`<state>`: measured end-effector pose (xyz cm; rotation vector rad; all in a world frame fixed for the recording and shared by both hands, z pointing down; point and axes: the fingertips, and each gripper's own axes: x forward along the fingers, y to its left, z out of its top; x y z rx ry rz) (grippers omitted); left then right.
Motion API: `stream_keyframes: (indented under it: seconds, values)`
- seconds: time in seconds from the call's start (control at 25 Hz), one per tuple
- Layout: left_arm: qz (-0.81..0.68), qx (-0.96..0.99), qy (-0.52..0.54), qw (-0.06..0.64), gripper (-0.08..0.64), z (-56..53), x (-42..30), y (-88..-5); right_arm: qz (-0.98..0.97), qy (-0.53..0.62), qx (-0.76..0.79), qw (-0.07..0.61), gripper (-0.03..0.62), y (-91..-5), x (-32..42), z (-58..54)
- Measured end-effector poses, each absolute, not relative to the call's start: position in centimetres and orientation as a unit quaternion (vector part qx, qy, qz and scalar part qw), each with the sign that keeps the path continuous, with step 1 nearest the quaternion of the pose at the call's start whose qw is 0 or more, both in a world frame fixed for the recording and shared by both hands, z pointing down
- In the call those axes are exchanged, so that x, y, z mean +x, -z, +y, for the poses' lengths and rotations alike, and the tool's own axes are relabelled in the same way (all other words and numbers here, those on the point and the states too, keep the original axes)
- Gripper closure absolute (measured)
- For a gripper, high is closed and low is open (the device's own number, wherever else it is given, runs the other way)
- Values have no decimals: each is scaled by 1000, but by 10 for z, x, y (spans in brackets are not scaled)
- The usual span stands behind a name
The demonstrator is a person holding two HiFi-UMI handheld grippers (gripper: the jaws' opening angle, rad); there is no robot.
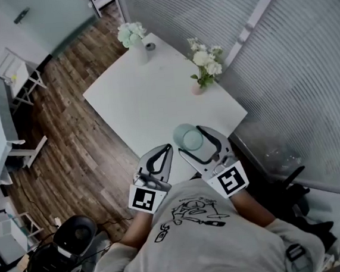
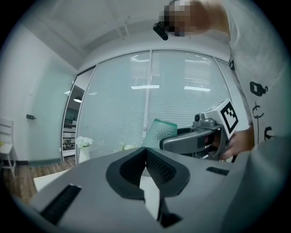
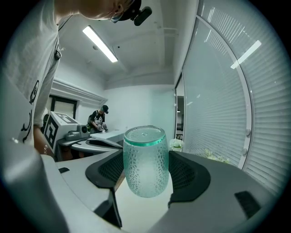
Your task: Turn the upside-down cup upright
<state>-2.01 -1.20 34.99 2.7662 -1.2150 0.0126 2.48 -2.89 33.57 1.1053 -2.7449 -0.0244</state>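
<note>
Over the table's (image 1: 148,98) near edge: cup (image 3: 144,161), closed end up, between the right gripper's (image 3: 144,169) fingers.
Right gripper: pads clamped on the cup's sides.
Left gripper (image 2: 146,157): fingers together, empty, beside the right.

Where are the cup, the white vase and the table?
cup (image 3: 144,164), right gripper view, dimpled side wall
white vase (image 1: 140,51), head view, its body
table (image 1: 149,107), head view, bare top
</note>
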Motion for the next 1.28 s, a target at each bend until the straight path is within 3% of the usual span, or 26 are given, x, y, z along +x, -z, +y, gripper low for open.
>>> stream_keyframes:
  seconds: [0.6,1.28]
  values:
    - [-392,918,-6,56,555,-2,-9,-332,-925,9,373,67,267,-306,37,-18]
    - [-355,933,20,59,548,-5,-17,-316,-898,-196,387,-76,268,-317,50,-27]
